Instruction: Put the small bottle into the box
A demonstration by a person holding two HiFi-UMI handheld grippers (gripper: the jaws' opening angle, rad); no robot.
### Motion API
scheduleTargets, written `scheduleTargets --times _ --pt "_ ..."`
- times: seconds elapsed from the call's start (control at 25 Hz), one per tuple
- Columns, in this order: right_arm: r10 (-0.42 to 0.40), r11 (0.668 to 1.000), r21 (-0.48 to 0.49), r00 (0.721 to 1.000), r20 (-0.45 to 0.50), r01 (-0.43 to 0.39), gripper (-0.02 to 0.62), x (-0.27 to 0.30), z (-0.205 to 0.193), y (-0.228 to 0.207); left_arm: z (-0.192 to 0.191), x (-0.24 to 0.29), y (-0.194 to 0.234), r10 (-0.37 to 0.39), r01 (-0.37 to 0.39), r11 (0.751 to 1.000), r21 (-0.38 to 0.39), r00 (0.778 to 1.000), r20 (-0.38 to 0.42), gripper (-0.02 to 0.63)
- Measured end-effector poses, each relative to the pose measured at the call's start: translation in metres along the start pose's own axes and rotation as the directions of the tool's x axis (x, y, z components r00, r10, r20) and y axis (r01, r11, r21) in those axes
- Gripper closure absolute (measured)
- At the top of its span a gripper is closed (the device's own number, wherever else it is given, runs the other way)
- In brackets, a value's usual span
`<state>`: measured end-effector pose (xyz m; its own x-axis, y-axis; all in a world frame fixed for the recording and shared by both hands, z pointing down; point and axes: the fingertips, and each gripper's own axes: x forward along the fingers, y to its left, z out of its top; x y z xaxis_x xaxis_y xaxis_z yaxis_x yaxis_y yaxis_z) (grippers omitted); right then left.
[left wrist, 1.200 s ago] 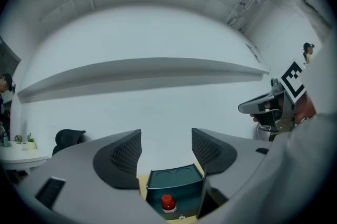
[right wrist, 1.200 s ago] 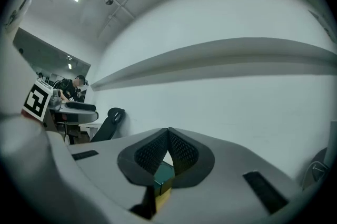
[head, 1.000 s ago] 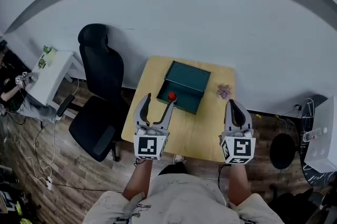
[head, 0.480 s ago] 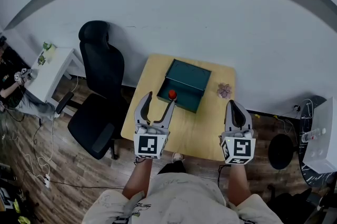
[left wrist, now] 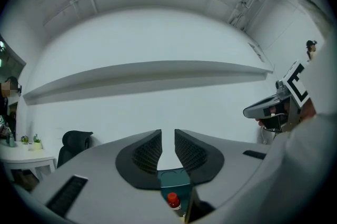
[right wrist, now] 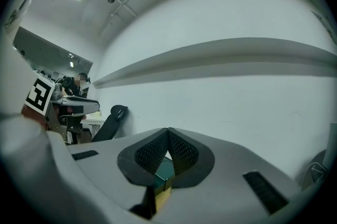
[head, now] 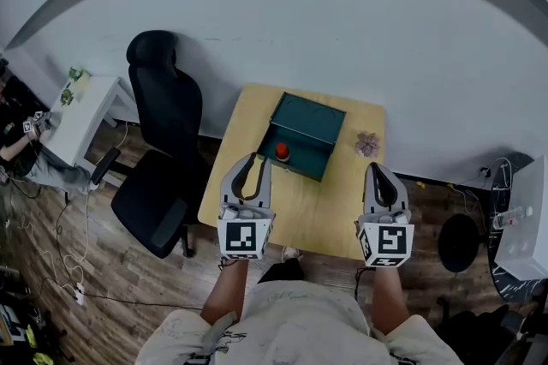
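- The small bottle (head: 281, 152), red-capped, stands upright in the near part of the open green box (head: 310, 122), apparently already inside.
- It is probably light, rigid and smooth; grip the body below the cap.
- The left gripper (head: 255, 162) has just been closing its jaws, leaving a narrow empty gap.
- The right gripper (head: 378, 170) has its jaws together, holding nothing.

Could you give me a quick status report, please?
Left claw just closing, empty; right claw shut, empty. Small bottle upright at box front. Nothing blocking.

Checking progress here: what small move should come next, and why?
Probably draw both grippers back: the bottle already seems to stand inside the open box. On the left gripper the jaws have just been closing on nothing; the right gripper is shut, empty.
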<state>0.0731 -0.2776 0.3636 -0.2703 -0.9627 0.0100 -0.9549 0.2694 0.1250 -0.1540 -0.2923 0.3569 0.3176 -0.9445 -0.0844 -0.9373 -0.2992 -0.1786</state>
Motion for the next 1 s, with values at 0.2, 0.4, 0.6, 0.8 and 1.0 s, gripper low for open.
scheduleTargets --times 0.2,0.4,0.6,0.8,1.0 --pt "0.003 1.0 0.001 1.0 -0.014 -0.003 0.581 0.004 -0.005 0.001 -0.001 0.002 0.007 0.015 -0.015 1.0 -0.01 1.0 0.0 0.6" --pt "0.013 1.0 -0.003 1.0 -0.017 -0.013 0.581 0.008 -0.006 0.001 -0.004 0.003 0.01 0.034 -0.034 0.999 0.002 0.999 -0.004 0.598" --pt "0.022 1.0 -0.01 1.0 -0.019 -0.022 0.581 0.012 -0.005 0.002 -0.004 0.005 0.014 0.044 -0.044 0.999 0.001 0.999 -0.001 0.598" --pt "0.026 1.0 -0.014 0.999 -0.023 -0.026 0.581 0.016 -0.007 0.004 -0.006 0.008 0.016 0.043 -0.043 0.999 0.003 0.999 0.003 0.598" --pt "0.027 1.0 -0.008 0.999 -0.029 -0.027 0.581 0.018 -0.011 0.004 -0.011 0.01 0.016 0.045 -0.045 0.999 0.0 0.999 -0.011 0.598"
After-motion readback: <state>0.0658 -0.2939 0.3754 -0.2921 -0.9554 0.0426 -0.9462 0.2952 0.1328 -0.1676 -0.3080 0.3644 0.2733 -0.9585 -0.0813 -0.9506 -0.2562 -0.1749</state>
